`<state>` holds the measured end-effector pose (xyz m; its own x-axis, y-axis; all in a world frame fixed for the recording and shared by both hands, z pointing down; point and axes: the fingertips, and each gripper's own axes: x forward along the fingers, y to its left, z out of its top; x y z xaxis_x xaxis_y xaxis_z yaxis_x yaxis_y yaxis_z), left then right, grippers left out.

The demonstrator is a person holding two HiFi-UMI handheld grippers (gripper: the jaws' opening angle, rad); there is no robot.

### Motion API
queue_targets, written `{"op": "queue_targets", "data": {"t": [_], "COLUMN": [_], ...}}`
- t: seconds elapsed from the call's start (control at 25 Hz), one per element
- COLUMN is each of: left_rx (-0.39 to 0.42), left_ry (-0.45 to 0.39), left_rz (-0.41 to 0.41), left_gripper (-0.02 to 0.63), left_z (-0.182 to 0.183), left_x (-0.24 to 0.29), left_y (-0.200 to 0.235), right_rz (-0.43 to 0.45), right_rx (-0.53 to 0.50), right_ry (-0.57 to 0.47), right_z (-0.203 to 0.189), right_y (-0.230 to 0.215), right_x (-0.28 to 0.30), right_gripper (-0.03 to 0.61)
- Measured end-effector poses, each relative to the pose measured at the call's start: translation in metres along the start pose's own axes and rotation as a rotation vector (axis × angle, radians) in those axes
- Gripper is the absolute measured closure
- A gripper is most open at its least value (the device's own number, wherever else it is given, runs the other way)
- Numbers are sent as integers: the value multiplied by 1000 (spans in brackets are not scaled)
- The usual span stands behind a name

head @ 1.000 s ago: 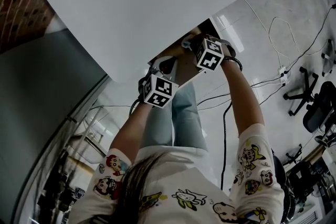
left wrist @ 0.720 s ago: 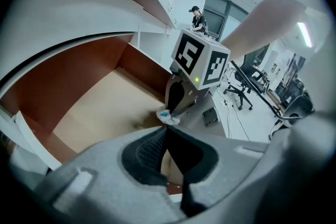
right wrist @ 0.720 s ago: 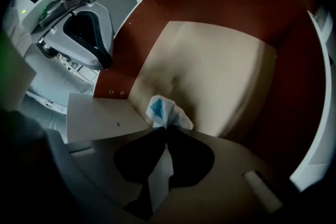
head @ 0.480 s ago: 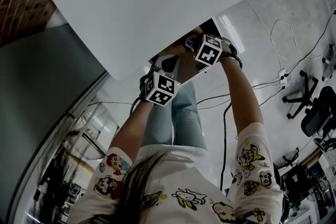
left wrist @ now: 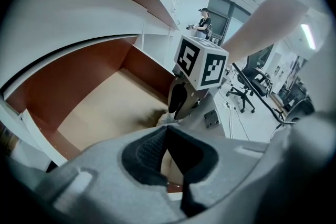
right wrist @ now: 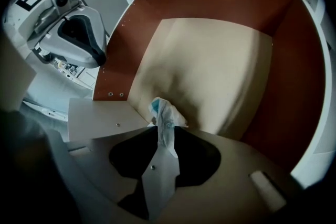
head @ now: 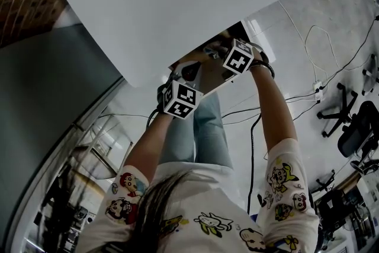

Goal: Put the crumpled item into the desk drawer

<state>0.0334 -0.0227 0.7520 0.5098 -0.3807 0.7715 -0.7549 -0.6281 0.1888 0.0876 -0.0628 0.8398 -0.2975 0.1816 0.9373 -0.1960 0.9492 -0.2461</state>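
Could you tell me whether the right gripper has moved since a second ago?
No; the grey right gripper keeps its spot against the white desk top's edge.

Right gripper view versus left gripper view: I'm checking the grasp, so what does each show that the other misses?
Only the right gripper view shows its own jaws shut on the crumpled item, plus the left gripper. Only the left gripper view shows the right gripper with its marker cube, office chairs and a distant person. Both show the open drawer: tan floor, reddish-brown walls.
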Motion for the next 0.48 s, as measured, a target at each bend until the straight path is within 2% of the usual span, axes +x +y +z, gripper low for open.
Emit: {"op": "queue_targets", "data": {"t": [0.48], "left_rx": [18], "left_ry": [-39], "left_rz": [12], "left_gripper": [615], "left_z": [16], "left_x": [-21], "left_y": [0], "right_rz": [-59], "right_rx": [36], "right_ry": [-49], "right_z": [7], "right_y": [8], "right_x": [-37], "right_gripper": [468]}}
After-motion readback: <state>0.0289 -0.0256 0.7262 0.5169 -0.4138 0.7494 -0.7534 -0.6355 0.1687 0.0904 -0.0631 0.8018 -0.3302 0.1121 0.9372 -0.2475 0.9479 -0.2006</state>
